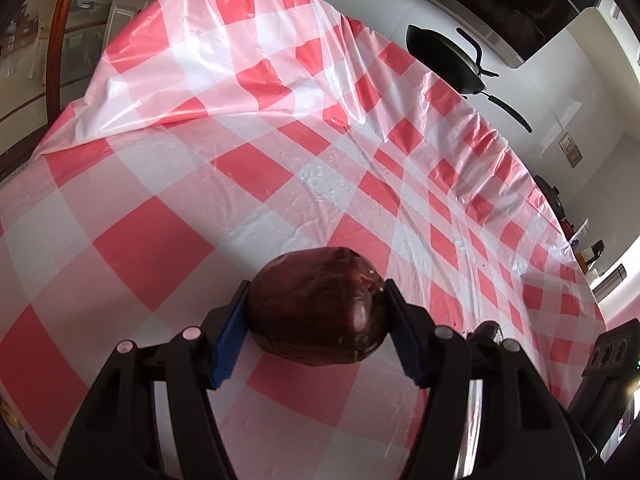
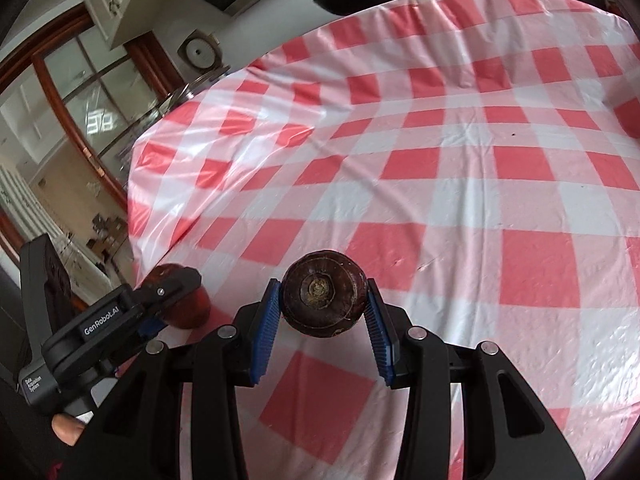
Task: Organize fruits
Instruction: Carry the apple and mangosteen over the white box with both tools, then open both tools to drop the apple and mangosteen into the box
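Left tongs clenched on dark red fruit, right tongs clenched on brown fruit; both at near left of checkered tabletop, side by side, likely for grouping

Both my grippers hold fruit above the table.

My left gripper pinches one fruit at lower centre; my right gripper pinches another fruit at lower centre, over the tablecloth. A pan sits upper right beyond it.
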`<state>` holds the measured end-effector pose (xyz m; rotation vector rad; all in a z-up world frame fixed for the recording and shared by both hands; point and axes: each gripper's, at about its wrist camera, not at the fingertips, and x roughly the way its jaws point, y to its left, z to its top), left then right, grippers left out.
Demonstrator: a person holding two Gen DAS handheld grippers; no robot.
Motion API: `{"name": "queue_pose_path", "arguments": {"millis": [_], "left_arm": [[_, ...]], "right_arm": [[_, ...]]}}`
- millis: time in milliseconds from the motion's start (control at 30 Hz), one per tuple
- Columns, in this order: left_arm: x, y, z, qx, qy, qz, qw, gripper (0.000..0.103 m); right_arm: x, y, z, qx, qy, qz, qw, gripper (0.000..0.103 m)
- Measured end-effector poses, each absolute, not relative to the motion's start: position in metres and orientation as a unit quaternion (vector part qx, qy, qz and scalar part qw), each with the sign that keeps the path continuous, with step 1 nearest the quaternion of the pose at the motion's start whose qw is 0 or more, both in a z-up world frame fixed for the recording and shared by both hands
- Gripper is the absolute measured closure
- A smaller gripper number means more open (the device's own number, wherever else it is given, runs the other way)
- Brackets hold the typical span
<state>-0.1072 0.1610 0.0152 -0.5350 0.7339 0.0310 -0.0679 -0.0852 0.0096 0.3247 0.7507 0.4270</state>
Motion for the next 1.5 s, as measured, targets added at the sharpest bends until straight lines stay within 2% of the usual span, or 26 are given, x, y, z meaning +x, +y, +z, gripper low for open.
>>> {"name": "queue_pose_path", "arguments": {"millis": [300,400,633,800,933,1033,1233,1333,1500], "left_arm": [[-0.138,0.178,0.018,-0.251,0.342,0.019,0.905,0.039],[-0.171,0.197,0.017,-0.228,0.328,0.031,0.916,0.039],[-0.258,0.268,0.016,-0.247,0.279,0.066,0.926,0.039],[-0.318,0.316,0.016,-0.248,0.259,0.106,0.927,0.039],[-0.347,0.355,-0.007,-0.227,0.299,0.184,0.908,0.039],[-0.352,0.379,-0.038,-0.226,0.359,0.224,0.877,0.039],[-0.342,0.403,-0.098,-0.219,0.472,0.264,0.812,0.039],[-0.341,0.412,-0.118,-0.233,0.5,0.269,0.79,0.039],[-0.339,0.418,-0.13,-0.239,0.519,0.275,0.773,0.039]], "right_arm": [[-0.081,-0.062,0.009,0.141,0.38,0.24,0.882,0.061],[-0.092,-0.041,0.01,0.112,0.382,0.269,0.877,0.061],[-0.121,0.02,0.014,0.069,0.384,0.343,0.854,0.061],[-0.155,0.085,0.022,-0.006,0.375,0.416,0.829,0.061],[-0.19,0.146,0.018,-0.081,0.37,0.486,0.788,0.061],[-0.222,0.193,-0.001,-0.159,0.376,0.532,0.742,0.061],[-0.247,0.264,-0.085,-0.297,0.437,0.52,0.671,0.061],[-0.244,0.281,-0.126,-0.35,0.464,0.48,0.657,0.061],[-0.239,0.29,-0.149,-0.387,0.473,0.446,0.654,0.061]]}}
